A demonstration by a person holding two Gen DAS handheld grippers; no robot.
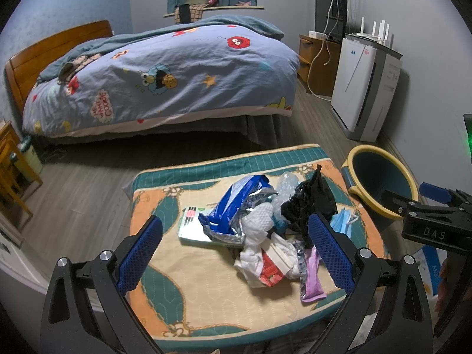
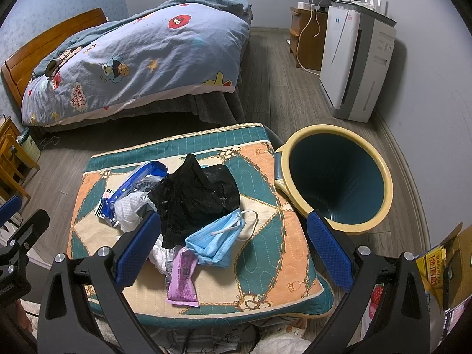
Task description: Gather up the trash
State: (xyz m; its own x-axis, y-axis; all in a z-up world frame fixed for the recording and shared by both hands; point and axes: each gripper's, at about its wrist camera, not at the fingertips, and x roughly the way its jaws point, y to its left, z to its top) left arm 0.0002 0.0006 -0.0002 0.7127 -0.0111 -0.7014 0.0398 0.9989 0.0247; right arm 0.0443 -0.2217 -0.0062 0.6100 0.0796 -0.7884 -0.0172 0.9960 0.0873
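— Looking at the heap, which piece would you take first? Both tools are spread wide and carry nothing: the left gripper [image 1: 236,250] frames the middle of the pile in the lower centre of its view, and the right gripper [image 2: 234,250] hangs over the near side of it.

— The blue face mask [image 2: 216,240], I'd say. It lies at the near right edge of the trash, lower centre of the right wrist view, partly on top of the purple wrapper [image 2: 183,280] and just beside the black plastic bag [image 2: 194,194]. It sits closest to the bin [image 2: 336,177], which stands on the floor at centre right, touching the cushion's [image 2: 265,265] far right corner.

— Any trick to gripping it?

— Pinch the folded body, not the white ear loop; the loop would probably slip or drag. Come down with the fingers astride the fold, and close fully, since the cloth is thin and soft.

— And the bag?

— It's crumpled and light, likely to spring open. Grab a high ridge of it. It overlaps the white tissue [image 2: 129,209] and the blue foil packet [image 2: 138,180] at centre left, so lift slowly or they may come along.

— What of the left tool?

— It could work the far side: the foil packet and the flat box [image 1: 194,227] under it, seen at centre in the left wrist view. Carrying across to the bin means passing the right tool, so take turns.
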